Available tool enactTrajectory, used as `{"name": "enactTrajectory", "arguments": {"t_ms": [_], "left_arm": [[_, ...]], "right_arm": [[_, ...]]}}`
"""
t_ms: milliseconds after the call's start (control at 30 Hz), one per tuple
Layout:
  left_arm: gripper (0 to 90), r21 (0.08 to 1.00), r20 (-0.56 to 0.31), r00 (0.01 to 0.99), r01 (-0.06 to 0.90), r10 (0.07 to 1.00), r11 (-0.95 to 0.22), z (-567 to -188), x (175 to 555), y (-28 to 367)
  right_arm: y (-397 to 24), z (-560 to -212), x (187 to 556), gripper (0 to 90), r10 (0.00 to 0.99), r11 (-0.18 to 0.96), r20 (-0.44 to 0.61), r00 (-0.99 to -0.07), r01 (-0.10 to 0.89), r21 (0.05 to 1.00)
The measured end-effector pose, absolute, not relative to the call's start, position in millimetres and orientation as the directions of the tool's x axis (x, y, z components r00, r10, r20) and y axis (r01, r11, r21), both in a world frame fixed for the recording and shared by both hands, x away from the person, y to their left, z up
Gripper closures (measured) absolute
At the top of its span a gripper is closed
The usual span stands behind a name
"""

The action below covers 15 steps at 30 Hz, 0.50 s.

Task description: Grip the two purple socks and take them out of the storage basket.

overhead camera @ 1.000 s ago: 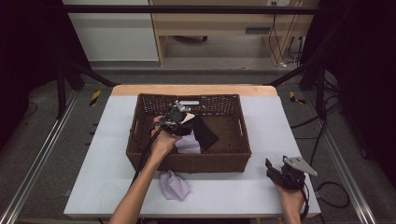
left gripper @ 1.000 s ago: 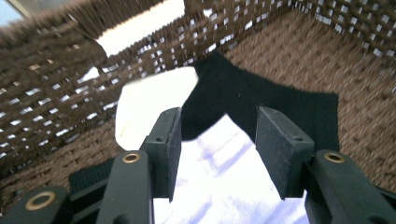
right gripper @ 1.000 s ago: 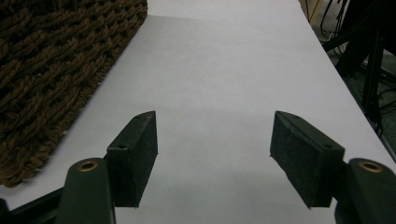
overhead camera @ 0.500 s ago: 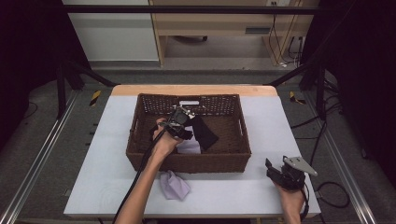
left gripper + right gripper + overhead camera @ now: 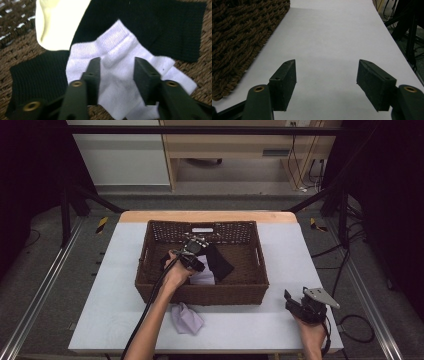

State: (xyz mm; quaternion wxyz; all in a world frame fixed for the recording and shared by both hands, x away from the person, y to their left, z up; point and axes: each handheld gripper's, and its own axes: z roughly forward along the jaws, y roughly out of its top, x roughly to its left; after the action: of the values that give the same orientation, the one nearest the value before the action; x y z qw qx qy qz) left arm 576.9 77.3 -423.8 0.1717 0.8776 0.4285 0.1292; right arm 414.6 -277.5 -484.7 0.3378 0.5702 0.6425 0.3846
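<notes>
The hand-held gripper (image 5: 117, 72) hangs parted over a white sock (image 5: 117, 82) atop black socks (image 5: 155, 27).

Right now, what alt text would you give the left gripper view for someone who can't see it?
Two black jaws of the left gripper stand apart over a white ankle sock lying in a brown wicker basket. Black socks lie under and around it, and a pale yellow piece of cloth sits at the upper left.

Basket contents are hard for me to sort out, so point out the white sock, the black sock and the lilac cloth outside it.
white sock (image 5: 117, 75), left gripper view, its middle.
black sock (image 5: 160, 27), left gripper view, ribbed upper part.
lilac cloth (image 5: 186, 318), high view, its centre.
</notes>
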Motion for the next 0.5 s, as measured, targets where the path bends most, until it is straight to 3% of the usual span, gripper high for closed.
{"name": "enactTrajectory", "arguments": {"t_ms": [200,367,500], "left_arm": [[75.1,0.343,0.079,0.61,0.726,0.788,-0.597,-427.7,579.7,75.9],[89.0,0.354,0.044,0.62,0.723,0.783,-0.593,-426.8,579.1,76.0],[89.1,0.407,0.024,0.618,0.712,0.786,-0.572,-422.6,577.2,78.0]], "right_arm": [[-277.3,-484.8,414.6,32.3,0.993,0.056,0.001,-0.121,0.47,0.881],[-277.5,-484.7,414.5,32.6,0.993,0.054,0.003,-0.121,0.47,0.881],[-277.8,-484.7,414.1,32.8,0.993,0.055,0.002,-0.121,0.466,0.883]]}}
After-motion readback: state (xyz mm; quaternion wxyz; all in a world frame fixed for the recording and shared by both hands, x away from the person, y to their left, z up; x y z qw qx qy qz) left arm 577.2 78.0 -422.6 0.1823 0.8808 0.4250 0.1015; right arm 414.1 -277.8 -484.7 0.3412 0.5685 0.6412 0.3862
